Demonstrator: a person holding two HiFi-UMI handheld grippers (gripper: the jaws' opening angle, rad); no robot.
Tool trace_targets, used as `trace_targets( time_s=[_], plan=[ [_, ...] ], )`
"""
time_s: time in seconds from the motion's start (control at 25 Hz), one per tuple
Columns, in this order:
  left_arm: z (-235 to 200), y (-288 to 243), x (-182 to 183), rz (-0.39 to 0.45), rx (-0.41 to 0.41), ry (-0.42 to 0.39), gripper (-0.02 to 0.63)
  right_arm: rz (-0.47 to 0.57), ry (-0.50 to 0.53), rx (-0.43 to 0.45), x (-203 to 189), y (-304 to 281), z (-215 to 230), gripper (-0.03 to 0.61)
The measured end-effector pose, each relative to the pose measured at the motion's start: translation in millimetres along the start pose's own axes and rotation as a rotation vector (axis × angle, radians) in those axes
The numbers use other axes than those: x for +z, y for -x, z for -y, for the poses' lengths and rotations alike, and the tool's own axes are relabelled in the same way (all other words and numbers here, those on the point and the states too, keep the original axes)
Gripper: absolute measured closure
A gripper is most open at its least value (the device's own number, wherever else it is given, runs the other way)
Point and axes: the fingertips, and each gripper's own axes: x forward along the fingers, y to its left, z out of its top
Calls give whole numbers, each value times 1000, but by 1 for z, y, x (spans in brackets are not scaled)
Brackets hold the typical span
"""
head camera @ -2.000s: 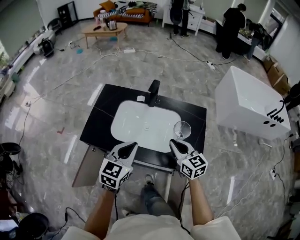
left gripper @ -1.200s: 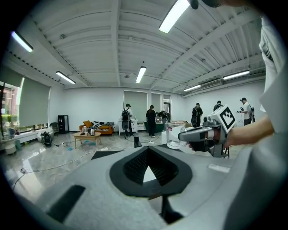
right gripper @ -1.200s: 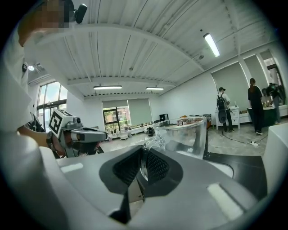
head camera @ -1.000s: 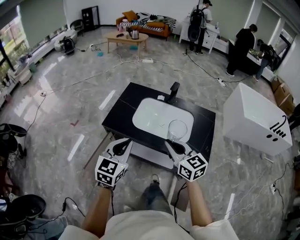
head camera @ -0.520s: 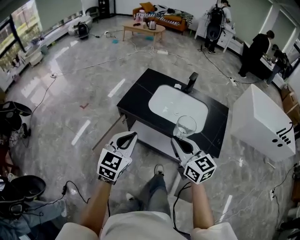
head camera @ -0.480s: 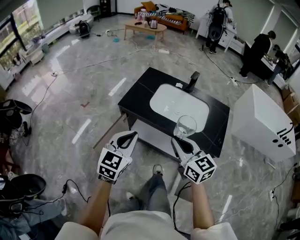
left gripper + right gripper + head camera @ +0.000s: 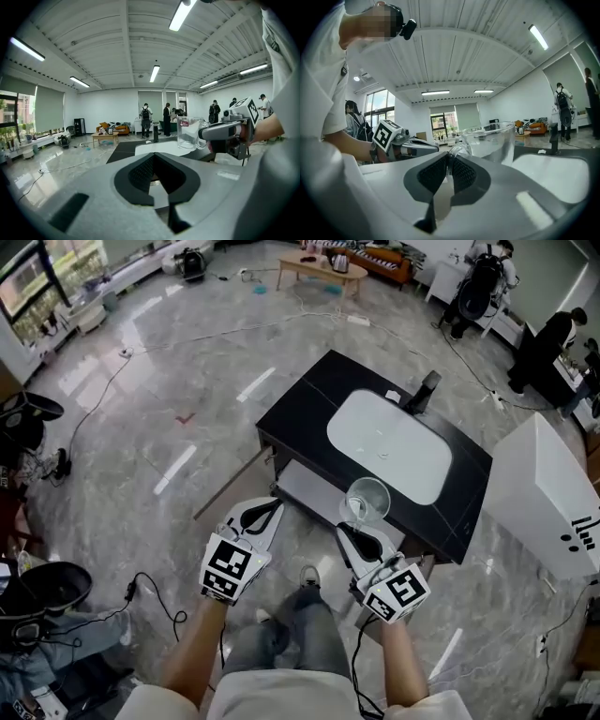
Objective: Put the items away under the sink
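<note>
My right gripper [image 7: 349,526] is shut on the handle of a clear glass mug [image 7: 366,501], held upright in front of the sink cabinet. The mug [image 7: 497,140] stands just beyond the shut pads in the right gripper view, and it also shows in the left gripper view [image 7: 190,132]. My left gripper [image 7: 272,505] is level with it on the left, shut and holding nothing. The black sink counter [image 7: 309,399] with a white basin [image 7: 389,442] lies ahead of both grippers. Below it a pale shelf [image 7: 309,491] shows.
A cabinet door [image 7: 230,486] hangs open at the counter's left front corner. A black faucet [image 7: 427,390] stands at the basin's far side. A large white box [image 7: 544,493] sits on the floor to the right. Cables run across the marble floor; people stand far back.
The view has drawn back from the sink, so the counter now sits farther ahead and to the right. Both grippers stayed together, the mug still in the right one.
</note>
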Motion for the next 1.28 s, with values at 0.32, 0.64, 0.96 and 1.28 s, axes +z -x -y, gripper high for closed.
trace_targets(
  time_s=[0.32,0.64,0.96,1.28],
  plan=[
    [-30,-46,-65,7,41,-1,609,-43,9,91,-92,-56,31,563],
    [-55,-87,-156,-3,64,18,609,-76,1,156,-187,-100,54,563],
    [-84,-147,-262,35,63,23,609,-83,23,232,-291,-151,89,563],
    [-100,-222,-391,40,61,-14,609,-90,31,263,-425,-197,140,563]
  ],
)
